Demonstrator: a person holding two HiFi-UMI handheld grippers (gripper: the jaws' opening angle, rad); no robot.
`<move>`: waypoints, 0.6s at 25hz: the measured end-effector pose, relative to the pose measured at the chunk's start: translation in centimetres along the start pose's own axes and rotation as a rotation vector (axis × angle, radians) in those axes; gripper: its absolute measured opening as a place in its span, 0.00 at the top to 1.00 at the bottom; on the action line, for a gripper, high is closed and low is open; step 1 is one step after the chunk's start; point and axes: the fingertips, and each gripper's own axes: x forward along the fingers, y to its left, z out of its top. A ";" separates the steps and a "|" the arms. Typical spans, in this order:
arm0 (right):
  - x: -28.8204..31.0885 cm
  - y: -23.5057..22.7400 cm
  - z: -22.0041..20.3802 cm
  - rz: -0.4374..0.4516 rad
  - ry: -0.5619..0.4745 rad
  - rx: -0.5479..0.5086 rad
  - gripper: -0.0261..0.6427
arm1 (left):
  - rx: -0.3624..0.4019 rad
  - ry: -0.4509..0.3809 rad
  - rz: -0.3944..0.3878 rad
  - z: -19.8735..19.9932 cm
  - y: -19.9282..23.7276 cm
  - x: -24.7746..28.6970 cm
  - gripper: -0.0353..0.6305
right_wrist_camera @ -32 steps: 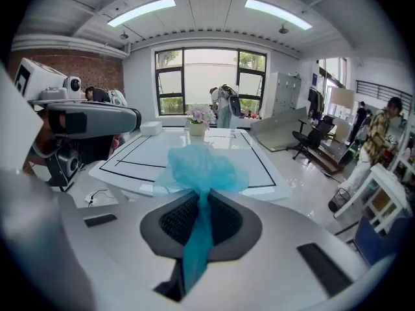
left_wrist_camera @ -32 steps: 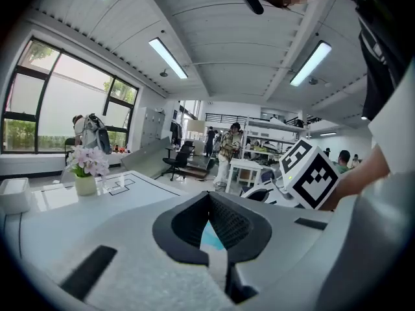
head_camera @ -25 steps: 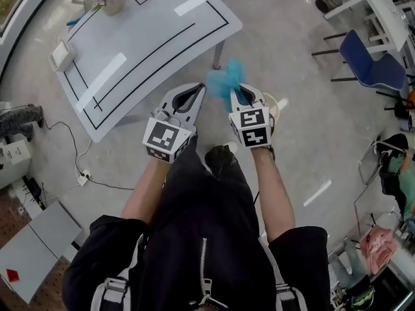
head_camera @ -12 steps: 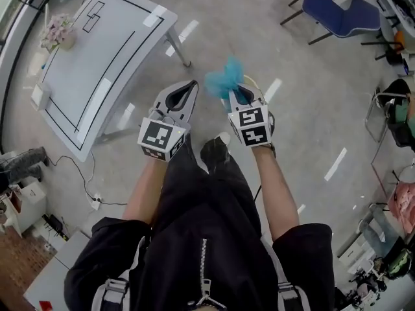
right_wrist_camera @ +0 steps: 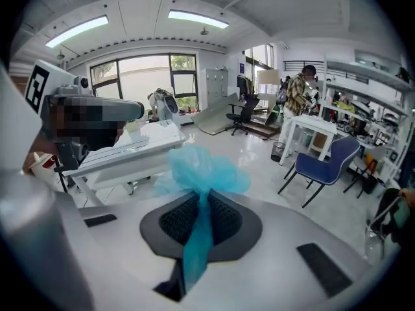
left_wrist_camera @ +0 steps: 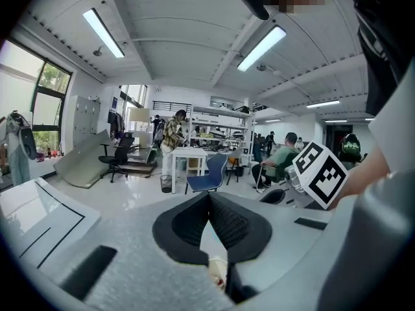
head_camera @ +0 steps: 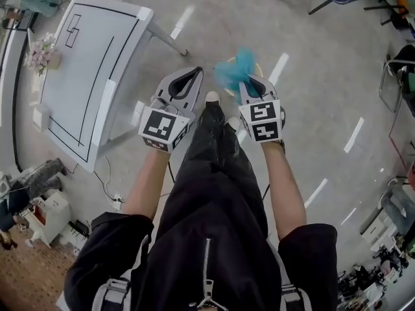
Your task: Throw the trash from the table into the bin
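Above floor (head_camera: 311, 63), right claw (right_wrist_camera: 200, 203) pinches plastic (right_wrist_camera: 206, 168).

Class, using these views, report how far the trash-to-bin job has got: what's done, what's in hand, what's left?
Done: the blue trash is off the table. In hand: the right gripper is clamped on it above the floor, clear of the table; the left gripper is shut and empty. Left: binning it; no release yet.
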 end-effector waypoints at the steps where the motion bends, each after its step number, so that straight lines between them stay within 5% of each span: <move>1: 0.2 -0.4 -0.3 -0.008 0.005 0.012 0.93 | 0.002 0.005 -0.011 -0.1 0.1 0.6 0.94; 15: 4.5 -3.8 -4.1 -0.069 0.050 0.100 0.93 | -0.014 0.021 -0.096 -3.3 1.8 8.0 0.94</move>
